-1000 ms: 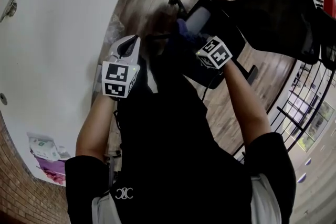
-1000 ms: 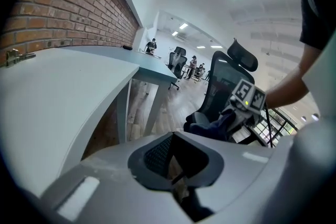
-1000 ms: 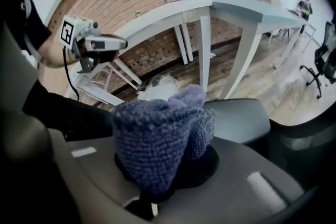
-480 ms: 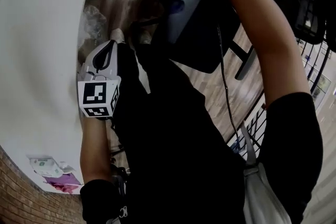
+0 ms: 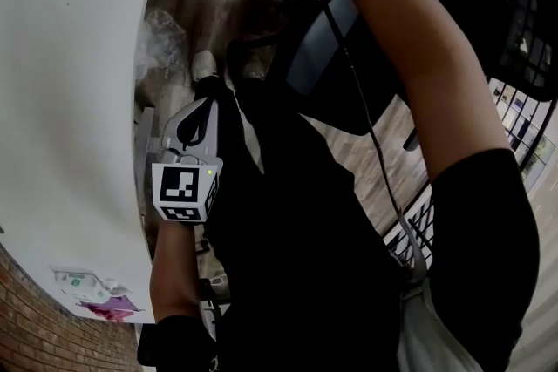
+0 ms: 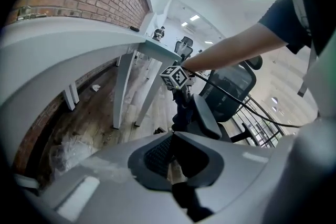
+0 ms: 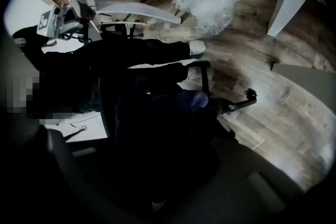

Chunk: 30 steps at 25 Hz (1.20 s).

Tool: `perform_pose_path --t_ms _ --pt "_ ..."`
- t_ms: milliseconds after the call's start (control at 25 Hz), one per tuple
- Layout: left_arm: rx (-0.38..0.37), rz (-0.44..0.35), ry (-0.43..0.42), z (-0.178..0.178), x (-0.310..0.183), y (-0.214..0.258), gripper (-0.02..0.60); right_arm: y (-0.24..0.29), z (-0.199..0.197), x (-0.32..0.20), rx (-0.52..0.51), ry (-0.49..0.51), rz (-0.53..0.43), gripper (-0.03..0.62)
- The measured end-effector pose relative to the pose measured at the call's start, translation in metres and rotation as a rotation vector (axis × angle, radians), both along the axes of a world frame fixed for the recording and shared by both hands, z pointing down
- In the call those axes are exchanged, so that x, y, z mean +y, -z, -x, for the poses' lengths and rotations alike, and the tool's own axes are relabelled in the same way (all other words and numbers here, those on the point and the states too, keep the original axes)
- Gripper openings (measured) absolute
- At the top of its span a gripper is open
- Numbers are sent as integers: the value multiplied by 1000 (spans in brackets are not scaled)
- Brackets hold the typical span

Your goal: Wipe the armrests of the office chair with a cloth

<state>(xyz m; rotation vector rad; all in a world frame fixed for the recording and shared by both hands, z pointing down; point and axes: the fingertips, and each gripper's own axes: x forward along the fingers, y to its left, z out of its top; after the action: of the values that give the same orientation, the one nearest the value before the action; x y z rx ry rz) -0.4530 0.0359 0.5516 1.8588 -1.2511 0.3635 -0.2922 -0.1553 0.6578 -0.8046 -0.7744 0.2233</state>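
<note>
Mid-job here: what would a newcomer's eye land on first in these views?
The person's outstretched right arm crosses the head view, its right claw holding a dark purple cloth at the far end of the grey armrest pad of the black office chair. Next come the left claw, held low beside the curved white desk, and crumpled clear plastic wrap on the wooden floor.

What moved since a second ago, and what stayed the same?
The right tongs slid away from the person along the armrest, toward its far end. The left tongs dropped back toward the person's side. Nothing was picked up or let go: the right tongs still grip the cloth, and the left tongs stay shut and empty.
</note>
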Motion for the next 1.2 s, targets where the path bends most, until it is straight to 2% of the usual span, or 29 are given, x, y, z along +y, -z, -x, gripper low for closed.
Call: perform_pose_path --t_ms 160,320,640,840,1000,1200 --pt "-8 18 -15 -3 -9 -5 6 -8 -8 10 45 -31 74 51" --pt "-10 31 -7 0 -18 -8 6 -18 -9 8 63 -55 91 51" --pt "-33 37 -15 7 -33 -19 6 -62 -15 -6 0 -92 28 51" --pt "-24 48 -48 2 -32 -29 6 -103 -16 -16 -92 -150 -46 51" --pt "-19 60 -62 -3 -31 -36 6 -135 -7 -16 -166 -160 -84 51" --pt "-21 68 -62 -5 -24 -39 6 -155 -1 6 -212 -113 -27 51"
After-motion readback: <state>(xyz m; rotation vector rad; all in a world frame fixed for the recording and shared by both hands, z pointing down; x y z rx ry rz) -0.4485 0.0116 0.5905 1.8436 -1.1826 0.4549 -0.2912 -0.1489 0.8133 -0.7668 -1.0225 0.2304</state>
